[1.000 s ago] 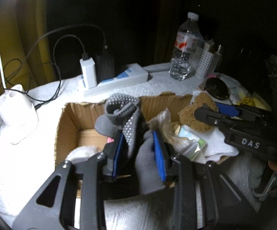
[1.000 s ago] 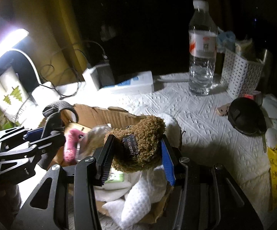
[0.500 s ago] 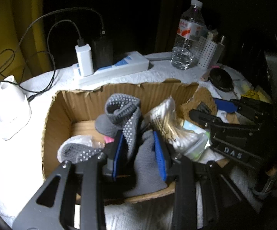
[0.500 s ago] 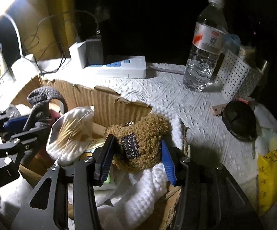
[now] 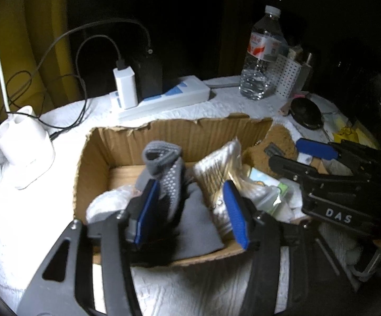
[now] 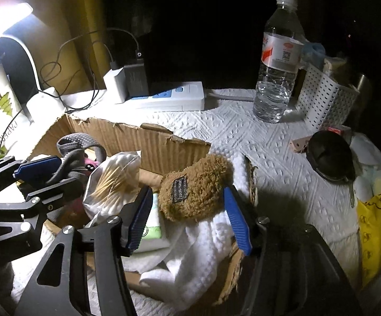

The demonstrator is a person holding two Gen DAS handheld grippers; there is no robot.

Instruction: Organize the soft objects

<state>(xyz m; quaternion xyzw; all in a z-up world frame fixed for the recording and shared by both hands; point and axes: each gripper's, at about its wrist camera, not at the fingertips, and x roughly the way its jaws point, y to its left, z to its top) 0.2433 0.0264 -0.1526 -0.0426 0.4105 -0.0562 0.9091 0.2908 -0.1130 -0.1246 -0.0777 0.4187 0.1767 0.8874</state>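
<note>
Both of my hand-held grippers are over the cardboard box (image 5: 127, 144) right now, and both have just been letting go. The left hand-held gripper (image 5: 190, 210) has its pads spread, with the grey sock (image 5: 168, 168) standing between them in the middle of the box, leaning on the left pad but not squeezed. The right hand-held gripper (image 6: 187, 216) is released too; the brown plush toy (image 6: 198, 187) sits between its pads at the box's right end, on top of a white towel (image 6: 201, 250), with a gap on the left side.

To finish this drop cleanly I'd open a touch wider and lift straight back out, so the fuzzy fabric doesn't snag on a pad and come out again. The sock looks floppy and could tip over.

Stuff in the way: a crinkly bag of cotton swabs (image 6: 114, 181) sits right between the two grippers, and the torn box rim is close. A water bottle (image 6: 277, 60), power strip (image 6: 172, 97) and white basket (image 6: 325, 100) stand along the surface's far edge, well clear.
</note>
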